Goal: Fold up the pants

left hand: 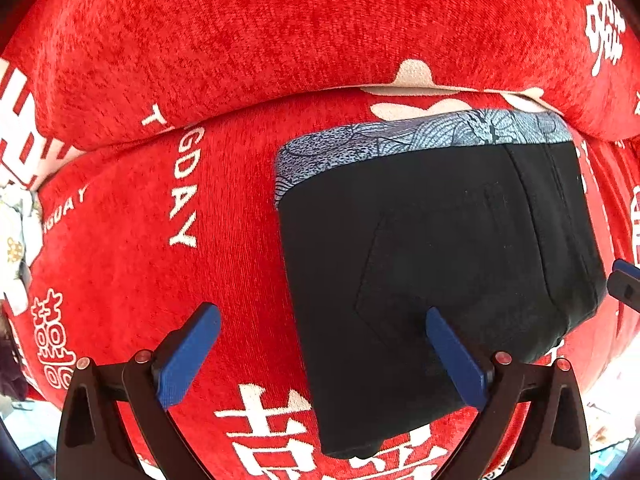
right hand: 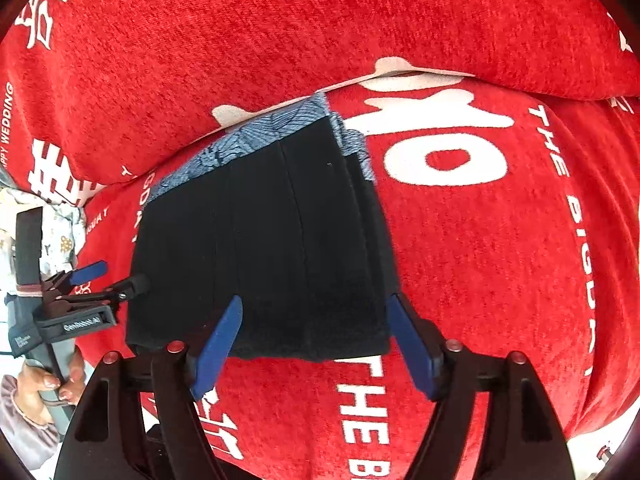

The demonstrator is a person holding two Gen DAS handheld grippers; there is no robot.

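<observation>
Pants: the black pants [left hand: 440,280] lie folded into a compact block on the red blanket [left hand: 160,260], their far edge close under the red cushion [left hand: 280,40] behind.
Patterned band: a blue-grey printed strip [left hand: 420,132] runs along the far edge of the block and turns down its sides (whether it is lining or waistband, I cannot tell).
Left gripper: the left gripper [left hand: 322,354] hovers at the near left corner of the block, jaws spread wide and holding nothing; one blue finger is over the black cloth, the other over bare blanket.
Right gripper: the right gripper [right hand: 318,344] hovers at the near edge, jaws likewise wide and empty, straddling the right part of the block.
Stage: judging by the layers at the near edge, the folding looks nearly or wholly done; perhaps one last fold or a tidy-up is left.
Handling: the cloth looks soft, fairly thick and light, so it should bend easily but slump if lifted by one point; stacked layers may slide apart.
Where to hold: best taken at the near corners, pinching through all layers at once (a shallow bite would likely lift only the top one).
Surface: the blanket is plush and may drag against the underside of the block.
</observation>
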